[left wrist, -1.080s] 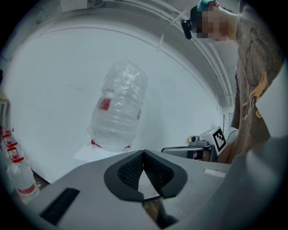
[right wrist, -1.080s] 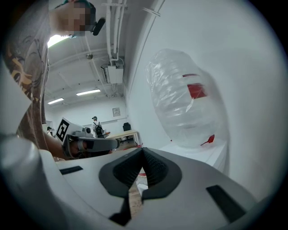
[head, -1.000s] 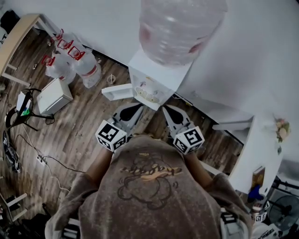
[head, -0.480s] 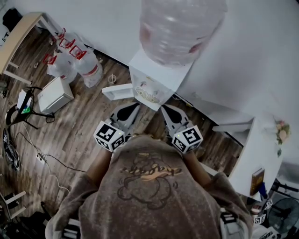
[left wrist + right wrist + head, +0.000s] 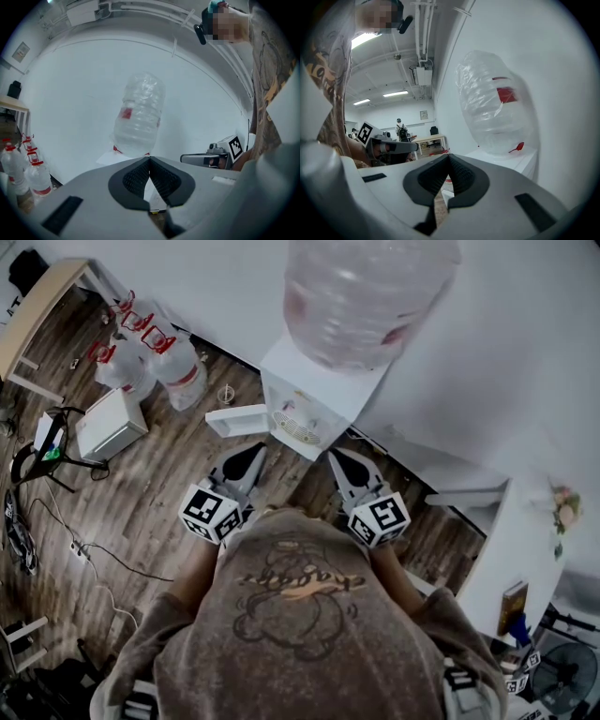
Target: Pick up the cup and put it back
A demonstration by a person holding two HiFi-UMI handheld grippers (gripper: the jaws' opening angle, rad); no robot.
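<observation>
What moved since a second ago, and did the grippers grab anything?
The left gripper swung a little to the picture's left, away from the right gripper. Nothing was grabbed or let go: both grippers stayed shut and empty. The right gripper, the white water dispenser and its big clear plastic bottle stayed put.

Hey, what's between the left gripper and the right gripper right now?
Nothing but wooden floor between left gripper and right gripper, seen in the head view.

No legible text; script on the shirt [image 5: 298,601] looks blurred.
</observation>
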